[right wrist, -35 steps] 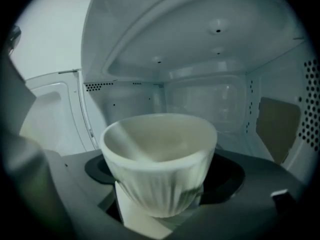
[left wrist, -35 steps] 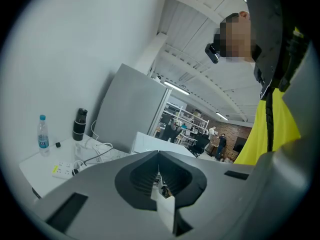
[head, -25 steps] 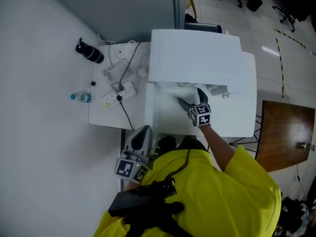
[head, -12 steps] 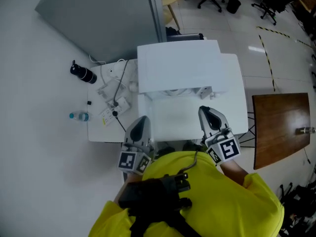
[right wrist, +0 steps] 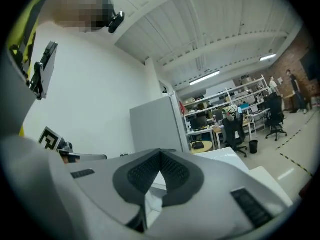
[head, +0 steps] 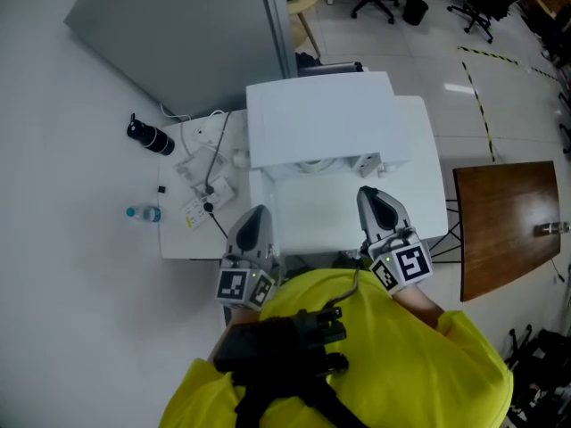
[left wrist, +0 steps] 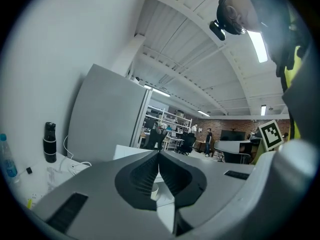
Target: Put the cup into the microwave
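Note:
The white microwave (head: 321, 114) stands on a white table (head: 424, 194), seen from above. At its front edge a pale round rim (head: 310, 162) shows, which may be the cup; the microwave's top hides most of it. In the left gripper view a small pale cup (left wrist: 155, 191) peeks through below the jaw tips. My left gripper (head: 252, 223) (left wrist: 159, 154) is held close to my chest at the table's near edge, shut and empty. My right gripper (head: 375, 201) (right wrist: 160, 153) hangs beside it, also shut with nothing between its pads, short of the microwave's front.
A black bottle (head: 148, 135), a water bottle (head: 143, 212) and a power strip with cables (head: 210, 175) lie on the table's left part. A grey partition (head: 178, 34) stands behind. A brown table (head: 504, 221) is to the right, office chairs beyond.
My right gripper has pulled back from the microwave's front toward my chest and risen, and its jaws have shut. The left gripper has lifted a little.

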Demonstrator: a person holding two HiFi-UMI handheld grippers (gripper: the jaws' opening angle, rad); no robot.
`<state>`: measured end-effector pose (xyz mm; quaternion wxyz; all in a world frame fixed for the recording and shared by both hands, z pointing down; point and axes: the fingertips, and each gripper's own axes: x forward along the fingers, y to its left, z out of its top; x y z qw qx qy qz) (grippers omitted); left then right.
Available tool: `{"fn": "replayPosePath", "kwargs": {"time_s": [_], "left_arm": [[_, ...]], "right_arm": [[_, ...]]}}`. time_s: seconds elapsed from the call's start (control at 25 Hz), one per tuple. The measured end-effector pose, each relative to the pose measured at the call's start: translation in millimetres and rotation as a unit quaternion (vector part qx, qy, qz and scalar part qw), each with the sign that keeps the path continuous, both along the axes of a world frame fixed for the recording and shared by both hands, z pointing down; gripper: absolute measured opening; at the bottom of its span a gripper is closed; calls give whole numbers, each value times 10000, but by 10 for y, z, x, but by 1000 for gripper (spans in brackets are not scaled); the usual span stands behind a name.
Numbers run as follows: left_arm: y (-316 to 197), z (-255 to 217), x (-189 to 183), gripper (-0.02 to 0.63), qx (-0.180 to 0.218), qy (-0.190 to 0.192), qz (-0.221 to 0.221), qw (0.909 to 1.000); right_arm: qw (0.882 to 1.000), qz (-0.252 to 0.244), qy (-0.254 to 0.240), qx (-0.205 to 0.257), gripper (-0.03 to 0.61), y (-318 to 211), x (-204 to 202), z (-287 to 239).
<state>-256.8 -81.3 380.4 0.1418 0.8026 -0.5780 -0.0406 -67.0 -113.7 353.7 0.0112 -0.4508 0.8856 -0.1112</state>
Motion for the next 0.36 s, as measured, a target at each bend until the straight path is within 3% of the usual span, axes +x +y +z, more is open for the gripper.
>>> {"fn": "replayPosePath", "kwargs": {"time_s": [0.36], "left_arm": [[-20,49,9,-3,-72,-127,118,9998]], "right_arm": [[9995,119,297,29,5,-40,-20,65]]}}
